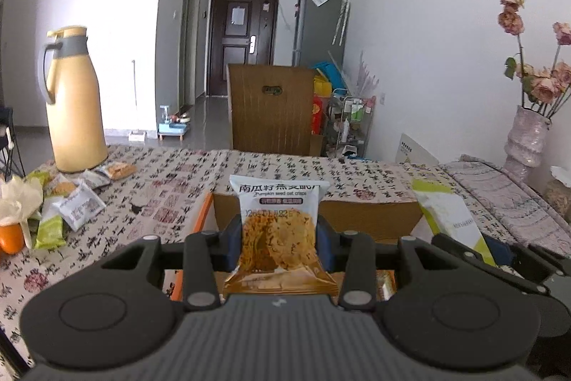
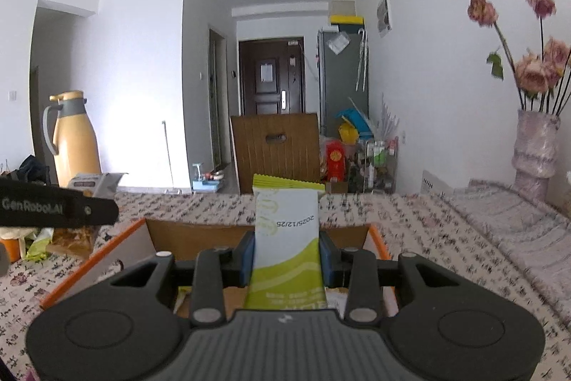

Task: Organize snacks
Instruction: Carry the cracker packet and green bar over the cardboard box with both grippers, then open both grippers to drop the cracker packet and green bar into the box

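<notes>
Right now both grippers carry a snack above the cardboard box point(image 2: 167, 238), which sits open on the patterned tablecloth point(image 1: 171, 181) with its orange-edged flaps spread.

The left gripper point(image 1: 280, 238) is clamped on a pumpkin seed oat crisp packet point(image 1: 278, 224), upright between the blue pads, its clear lower half showing two round crisps. The box's far wall lies just beyond it.

The right gripper point(image 2: 287, 254) is clamped on a green-and-white snack packet point(image 2: 287, 238), also upright, date stamp facing the camera. In the left wrist view this packet appears at the right, close beside the left gripper, so the two tools are near neighbours over the box.

More loose snack packets point(image 1: 76, 202) lie scattered at the far left of the cloth, around the foot of a yellow thermos jug point(image 1: 73, 102). An orange object point(image 1: 10, 238) and crumpled pale wrapping sit at the left edge.

At the far right a pink vase point(image 2: 535, 152) of dried roses stands on a folded grey cloth. Past the table's far edge is a wooden chair back point(image 2: 276, 149), then a dark door point(image 1: 244, 34) and a grey fridge point(image 1: 321, 24).

Something lies in the box bottom, too hidden to identify.
</notes>
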Action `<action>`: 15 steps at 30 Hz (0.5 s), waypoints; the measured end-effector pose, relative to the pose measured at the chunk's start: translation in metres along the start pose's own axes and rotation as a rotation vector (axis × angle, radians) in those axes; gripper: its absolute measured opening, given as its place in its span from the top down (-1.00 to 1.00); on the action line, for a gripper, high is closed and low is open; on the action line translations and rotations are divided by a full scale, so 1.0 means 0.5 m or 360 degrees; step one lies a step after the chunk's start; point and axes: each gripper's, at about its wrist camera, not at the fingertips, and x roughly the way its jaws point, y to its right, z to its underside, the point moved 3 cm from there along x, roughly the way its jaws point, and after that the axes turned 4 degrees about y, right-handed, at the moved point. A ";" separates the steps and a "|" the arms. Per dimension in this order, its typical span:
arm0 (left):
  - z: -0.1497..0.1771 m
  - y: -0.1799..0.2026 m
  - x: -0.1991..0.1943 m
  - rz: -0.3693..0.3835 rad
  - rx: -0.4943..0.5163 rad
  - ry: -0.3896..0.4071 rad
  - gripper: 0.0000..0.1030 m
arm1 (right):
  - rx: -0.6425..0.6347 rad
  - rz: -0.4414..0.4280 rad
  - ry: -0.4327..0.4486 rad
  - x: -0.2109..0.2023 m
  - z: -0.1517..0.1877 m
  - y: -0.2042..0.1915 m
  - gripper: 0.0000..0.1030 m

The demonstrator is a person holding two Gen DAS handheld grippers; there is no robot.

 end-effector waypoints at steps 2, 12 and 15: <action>0.006 -0.009 0.013 -0.0001 -0.0012 -0.0038 0.19 | 0.0000 0.0000 -0.0036 0.011 0.009 0.002 0.33; 0.029 -0.005 0.021 0.0003 0.0016 -0.0081 0.18 | -0.0018 0.0017 -0.0079 0.017 0.027 0.005 0.32; 0.030 -0.006 0.024 0.0009 0.0012 -0.0086 0.05 | -0.0008 0.0020 -0.0082 0.016 0.025 0.007 0.27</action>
